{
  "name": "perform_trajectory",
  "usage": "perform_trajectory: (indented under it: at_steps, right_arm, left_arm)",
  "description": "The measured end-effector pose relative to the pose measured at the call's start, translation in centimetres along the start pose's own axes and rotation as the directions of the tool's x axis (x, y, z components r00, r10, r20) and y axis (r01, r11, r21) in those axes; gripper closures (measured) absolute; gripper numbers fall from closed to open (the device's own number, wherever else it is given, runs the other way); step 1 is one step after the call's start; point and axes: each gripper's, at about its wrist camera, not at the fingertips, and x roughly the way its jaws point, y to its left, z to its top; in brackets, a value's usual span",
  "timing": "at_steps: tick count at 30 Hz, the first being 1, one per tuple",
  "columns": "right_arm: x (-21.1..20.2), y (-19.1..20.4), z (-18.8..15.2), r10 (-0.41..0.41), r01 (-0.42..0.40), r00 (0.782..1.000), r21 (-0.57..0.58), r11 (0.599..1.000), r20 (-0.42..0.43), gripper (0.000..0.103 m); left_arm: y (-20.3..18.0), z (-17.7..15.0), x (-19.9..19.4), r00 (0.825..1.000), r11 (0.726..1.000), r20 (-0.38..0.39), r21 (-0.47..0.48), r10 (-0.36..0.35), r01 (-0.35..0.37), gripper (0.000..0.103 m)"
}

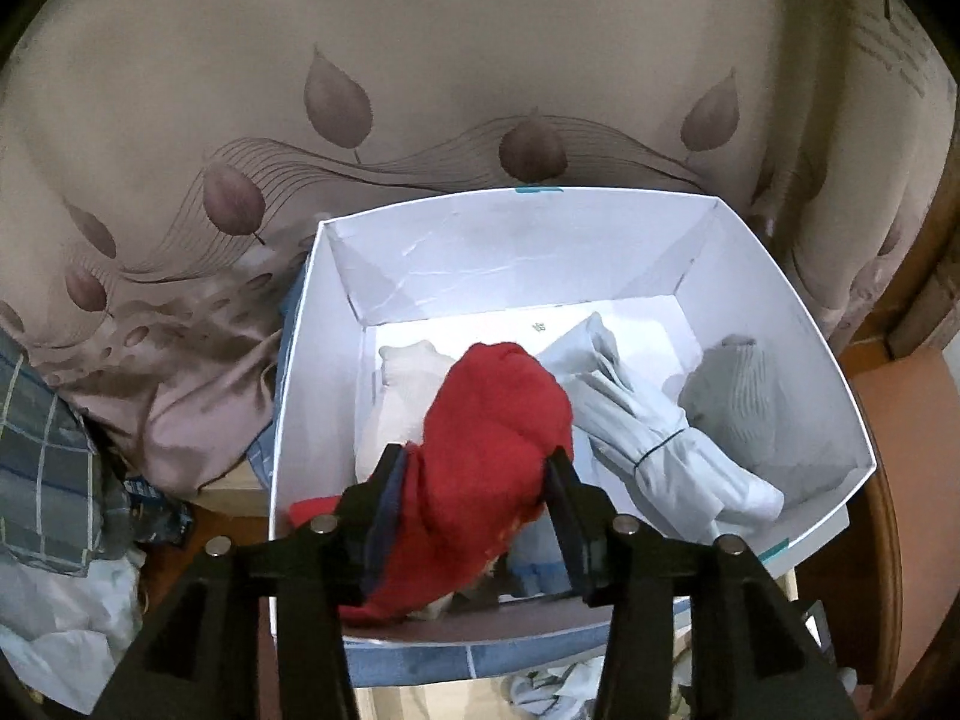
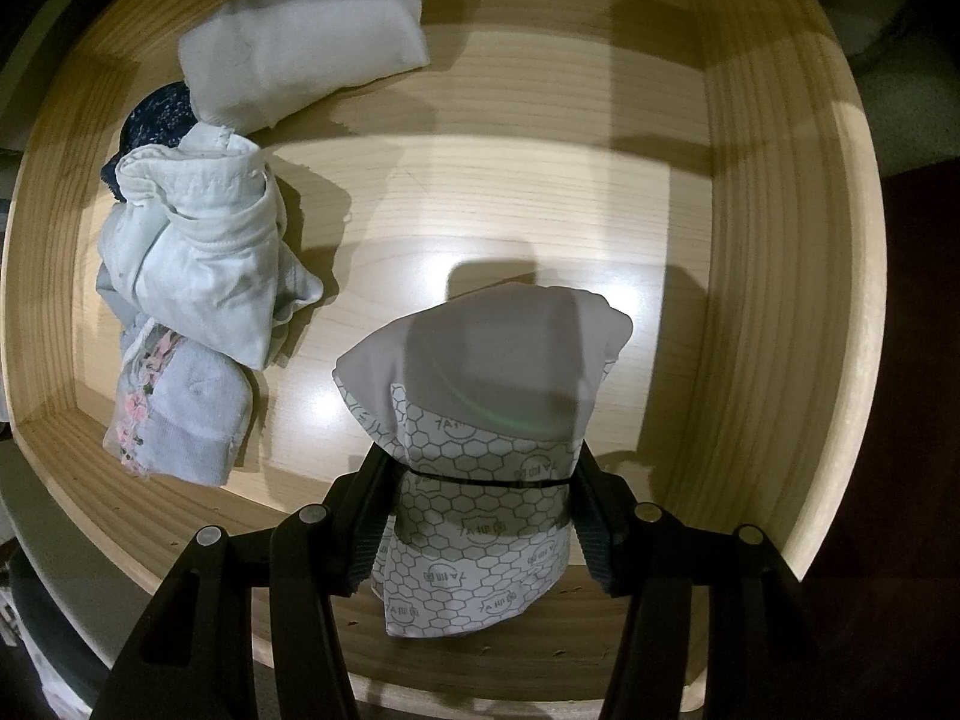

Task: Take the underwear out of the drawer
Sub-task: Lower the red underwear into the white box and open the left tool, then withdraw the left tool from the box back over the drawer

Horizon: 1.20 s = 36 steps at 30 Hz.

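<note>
Both claws carry rolled underwear. Left claw (image 1: 474,471) hangs over the white box (image 1: 312,396) with a red roll (image 1: 486,438) between its fingers; whether the pads press on it I cannot tell from here. Right claw (image 2: 480,468) points down into the wooden drawer (image 2: 750,300) and is clenched on a grey roll with a honeycomb-print band (image 2: 480,414).

Inside the box, beyond the red roll, lie a cream roll (image 1: 402,384), a pale blue roll (image 1: 636,414) and a grey ribbed roll (image 1: 738,396). The box rests against a beige leaf-print sheet (image 1: 420,90), with a plaid cloth (image 1: 48,468) to its left.

On the drawer floor, left of the grey roll, four more pieces huddle against the side wall: a white folded piece (image 2: 306,42), a dark lacy one (image 2: 156,120), a pale crumpled one (image 2: 204,258) and a lilac one with pink flowers (image 2: 180,414).
</note>
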Motion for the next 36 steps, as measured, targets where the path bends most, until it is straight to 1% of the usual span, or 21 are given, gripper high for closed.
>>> perform_trajectory:
  at_steps: [3,5,10,15,18,22,25,28,30,36]
  right_arm:
    - [0.0,0.0,0.0,0.000,0.000,1.000,0.000,1.000,0.000,0.051]
    - [0.0,0.0,0.0,-0.001,0.001,1.000,0.000,1.000,0.000,0.051]
    - [0.0,0.0,0.0,-0.001,0.001,1.000,-0.001,1.000,0.000,0.051]
    - [0.0,0.0,0.0,-0.005,0.005,1.000,-0.003,1.000,-0.001,0.051]
    - [0.0,-0.2,0.0,-0.010,0.010,1.000,-0.005,1.000,-0.003,0.051]
    - [0.0,-0.2,0.0,-0.020,0.020,1.000,-0.007,1.000,-0.006,0.051]
    - [0.0,-0.1,0.0,-0.031,0.030,0.999,-0.011,0.999,-0.010,0.051]
    - [0.2,-0.1,-0.1,-0.037,0.037,0.999,-0.013,0.999,-0.012,0.051]
    - [0.1,-0.2,0.0,-0.042,0.042,0.999,-0.015,0.999,-0.013,0.052]
    - [0.2,-0.2,0.0,-0.067,0.066,0.998,-0.024,0.997,-0.020,0.052]
  left_arm:
    - [-0.3,0.0,-0.1,1.000,1.000,-0.010,0.005,-0.005,0.005,0.055]
    - [-0.1,0.0,-0.6,1.000,1.000,-0.005,-0.007,-0.022,0.022,0.047]
    - [0.6,0.4,-2.5,0.997,0.996,0.034,-0.048,-0.076,0.078,0.040]
    - [1.5,0.3,-4.7,0.995,0.993,0.058,-0.083,-0.076,0.081,0.040]
    - [1.8,-0.8,-6.1,0.996,0.995,0.057,-0.071,-0.068,0.072,0.040]
    - [2.2,-3.7,-7.3,0.999,0.999,0.034,-0.035,-0.040,0.041,0.040]
    - [2.7,-7.0,-7.4,1.000,0.999,-0.010,-0.023,-0.029,0.029,0.040]
    - [3.1,-10.6,-6.8,0.998,0.998,-0.048,-0.045,-0.034,0.032,0.040]
    - [3.3,-12.8,-6.2,0.998,0.998,-0.065,-0.058,-0.021,0.018,0.040]
    - [2.6,-19.1,-3.2,0.993,0.994,-0.104,-0.088,0.057,-0.066,0.040]
